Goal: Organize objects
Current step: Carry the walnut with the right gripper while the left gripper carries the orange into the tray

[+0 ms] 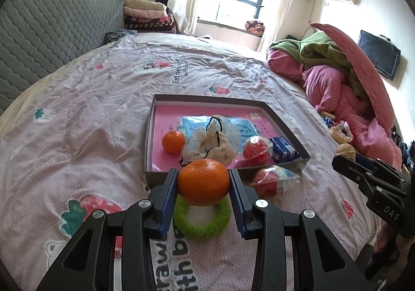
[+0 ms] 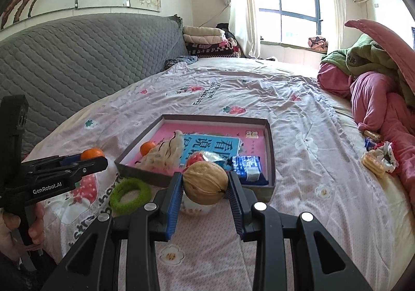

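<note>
Covering nearly everything in both views, the bed (image 1: 103,99) is wearing a pale sheet printed with strawberries, with a grey quilted headboard (image 2: 64,65) rising behind it and a heap of pink and green bedding (image 1: 345,75) piling up along the far edge. Near the middle of the sheet a shallow grey box (image 1: 282,119) with a pink floor is lying flat, holding a second orange (image 1: 173,141), a tied plastic bag (image 1: 218,140), a red wrapped snack (image 1: 255,152) and a blue packet (image 2: 249,169).

Just before the box's near wall, a green fuzzy ring (image 1: 202,223) is resting on the sheet. The left claw (image 1: 203,184) is pinching an orange (image 1: 203,182) between its blue pads, holding it above the ring and close to the box's near wall. The right claw (image 2: 205,184) is gripping a walnut (image 2: 206,182) the same way, hovering beside the box's near edge. Another wrapped snack (image 1: 275,180) is lying outside the box, against its near corner.
</note>
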Motion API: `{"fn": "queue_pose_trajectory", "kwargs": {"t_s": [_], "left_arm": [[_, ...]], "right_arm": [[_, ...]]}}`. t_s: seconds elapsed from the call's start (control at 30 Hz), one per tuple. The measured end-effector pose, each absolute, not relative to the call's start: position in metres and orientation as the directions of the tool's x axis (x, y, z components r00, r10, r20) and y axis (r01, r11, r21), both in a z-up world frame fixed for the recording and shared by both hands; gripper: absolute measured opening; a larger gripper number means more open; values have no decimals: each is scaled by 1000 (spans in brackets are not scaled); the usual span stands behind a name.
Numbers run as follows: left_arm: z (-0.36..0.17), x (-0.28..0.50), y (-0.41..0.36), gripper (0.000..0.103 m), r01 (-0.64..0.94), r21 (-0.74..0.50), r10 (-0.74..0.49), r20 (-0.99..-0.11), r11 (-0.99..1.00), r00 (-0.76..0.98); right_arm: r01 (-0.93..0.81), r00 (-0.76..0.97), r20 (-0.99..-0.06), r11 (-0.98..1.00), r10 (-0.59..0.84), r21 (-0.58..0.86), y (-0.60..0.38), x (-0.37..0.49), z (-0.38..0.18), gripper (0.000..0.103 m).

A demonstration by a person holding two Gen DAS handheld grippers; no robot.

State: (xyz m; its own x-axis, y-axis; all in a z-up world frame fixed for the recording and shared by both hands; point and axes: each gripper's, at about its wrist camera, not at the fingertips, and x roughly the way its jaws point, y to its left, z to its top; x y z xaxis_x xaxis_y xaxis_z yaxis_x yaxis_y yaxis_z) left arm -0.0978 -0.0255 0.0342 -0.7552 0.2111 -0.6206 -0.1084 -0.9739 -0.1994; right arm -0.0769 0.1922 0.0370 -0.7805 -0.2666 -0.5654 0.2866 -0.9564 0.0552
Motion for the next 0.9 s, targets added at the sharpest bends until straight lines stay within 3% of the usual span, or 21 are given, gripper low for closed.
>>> {"fn": "queue_pose_trajectory", "kwargs": {"t_s": [0.9], "left_arm": [[10,-146,-30,39,-82,-194,191,-650,-978,-735]], "right_arm": [[266,-751,-620,-964,-227,30,194,-136,8,35]]}}
